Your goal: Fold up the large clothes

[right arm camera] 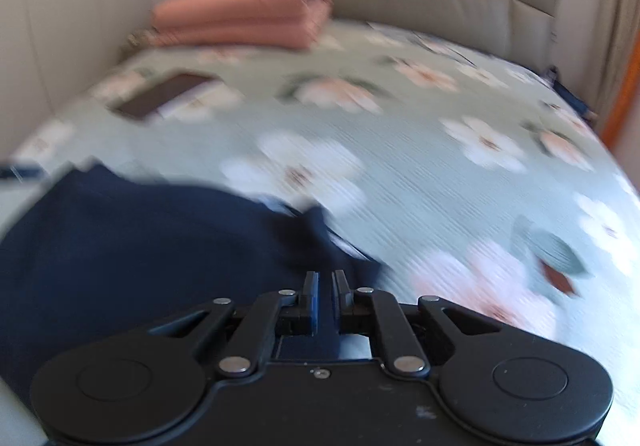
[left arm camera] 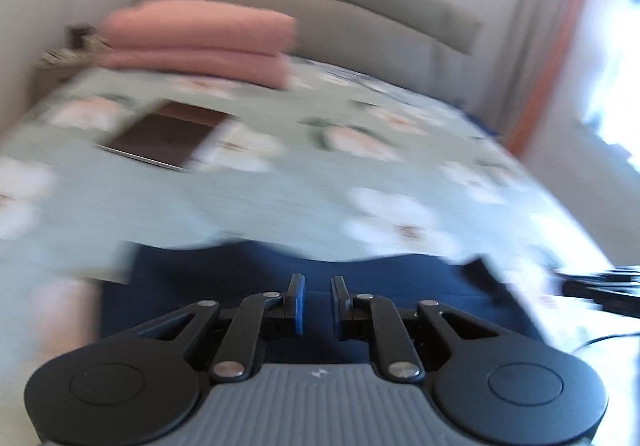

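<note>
A navy garment (right arm camera: 140, 246) lies on the flowered bed (right arm camera: 440, 174). The right gripper (right arm camera: 325, 282) pinches its edge between nearly closed jaws. The left gripper (left arm camera: 317, 286) stands narrow above the cloth; whether it grips is unclear.

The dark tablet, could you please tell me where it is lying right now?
The dark tablet lies flat on the floral bedspread, left of centre in both wrist views, in front of the folded pink blanket and beyond the navy garment.

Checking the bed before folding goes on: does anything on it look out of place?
A dark flat tablet-like device lies askew on the floral bedspread, well beyond the navy garment. The folded pink blanket sits neatly by the headboard.
</note>
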Demonstrator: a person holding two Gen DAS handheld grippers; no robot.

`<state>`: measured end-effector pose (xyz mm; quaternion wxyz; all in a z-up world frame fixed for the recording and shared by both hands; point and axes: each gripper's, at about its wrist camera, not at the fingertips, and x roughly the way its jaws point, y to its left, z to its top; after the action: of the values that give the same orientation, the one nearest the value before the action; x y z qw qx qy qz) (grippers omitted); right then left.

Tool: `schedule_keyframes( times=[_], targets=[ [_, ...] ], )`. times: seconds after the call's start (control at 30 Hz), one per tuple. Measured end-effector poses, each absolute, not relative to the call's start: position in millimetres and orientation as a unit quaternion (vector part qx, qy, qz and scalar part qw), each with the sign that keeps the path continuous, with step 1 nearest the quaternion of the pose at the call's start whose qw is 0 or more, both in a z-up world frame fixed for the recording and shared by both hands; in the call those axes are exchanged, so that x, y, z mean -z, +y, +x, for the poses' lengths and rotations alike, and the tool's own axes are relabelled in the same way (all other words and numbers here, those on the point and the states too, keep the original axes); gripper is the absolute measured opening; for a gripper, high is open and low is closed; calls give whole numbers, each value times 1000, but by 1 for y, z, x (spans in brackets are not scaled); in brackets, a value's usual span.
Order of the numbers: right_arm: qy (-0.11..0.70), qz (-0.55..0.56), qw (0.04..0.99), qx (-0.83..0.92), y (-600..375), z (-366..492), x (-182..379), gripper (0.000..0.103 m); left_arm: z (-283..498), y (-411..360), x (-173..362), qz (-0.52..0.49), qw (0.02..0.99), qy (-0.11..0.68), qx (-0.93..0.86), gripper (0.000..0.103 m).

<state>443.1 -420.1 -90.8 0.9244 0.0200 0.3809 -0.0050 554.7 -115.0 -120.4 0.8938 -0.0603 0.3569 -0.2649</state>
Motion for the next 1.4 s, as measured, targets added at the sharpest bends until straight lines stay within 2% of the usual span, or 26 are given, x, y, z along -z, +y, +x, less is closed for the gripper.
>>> schedule_keyframes(
  times=[0.1, 0.17, 0.2, 0.3, 0.37, 0.4, 0.53, 0.6, 0.77, 0.9, 0.97, 1.03, 1.13, 1.17, 1.23, 1.27, 1.3, 1.37, 1.4],
  targets=[
    [385, 82, 919, -36, -392, 497, 116, 9, 571, -157, 151, -62, 881, 378, 279, 15],
    [409, 75, 909, -28, -373, 530, 140, 9, 587, -168, 172, -45, 883, 389, 257, 14],
    [418, 60, 906, -22, -370, 540, 150, 8, 596, -164, 184, -54, 881, 399, 248, 5],
    [434, 42, 900, 13, -385, 543, 175, 7, 613, -133, 199, -104, 869, 421, 239, 3],
    [435, 43, 898, 47, -408, 531, 177, 6, 615, -113, 200, -115, 870, 418, 234, 3],
    [437, 42, 896, 67, -420, 524, 177, 2, 614, -102, 199, -121, 871, 415, 231, 4],
    [439, 50, 891, 106, -439, 502, 164, 1, 600, -71, 189, -133, 879, 411, 202, 3],
    [435, 40, 893, 106, -430, 487, 151, 11, 582, -53, 179, -144, 881, 416, 175, 5],
    [408, 121, 905, -10, -375, 428, 112, 12, 516, -21, 162, -182, 858, 441, 191, 10],
    [466, 67, 881, -44, -317, 386, 132, 12, 468, -6, 177, -117, 855, 487, 135, 10],
    [512, 64, 856, -23, -314, 366, 154, 12, 452, 22, 187, -127, 850, 503, 95, 3],
    [544, 75, 835, 12, -328, 342, 167, 11, 440, 50, 186, -159, 842, 510, 78, 3],
    [561, 82, 822, 46, -345, 313, 159, 12, 423, 76, 175, -160, 836, 520, 67, 4],
    [570, 74, 817, 55, -346, 307, 155, 15, 418, 82, 168, -160, 838, 518, 65, 5],
    [564, 65, 821, 52, -342, 300, 140, 20, 411, 91, 156, -166, 839, 515, 54, 27],
    [553, 63, 830, 43, -336, 299, 132, 21, 407, 94, 152, -176, 840, 511, 50, 45],
    [537, 58, 841, 28, -327, 300, 124, 21, 403, 98, 148, -198, 839, 505, 48, 58],
    [500, 47, 865, 5, -306, 305, 112, 21, 393, 106, 148, -255, 825, 502, 52, 67],
    [485, 45, 873, -5, -296, 311, 109, 21, 390, 108, 152, -283, 813, 505, 58, 67]
  ],
)
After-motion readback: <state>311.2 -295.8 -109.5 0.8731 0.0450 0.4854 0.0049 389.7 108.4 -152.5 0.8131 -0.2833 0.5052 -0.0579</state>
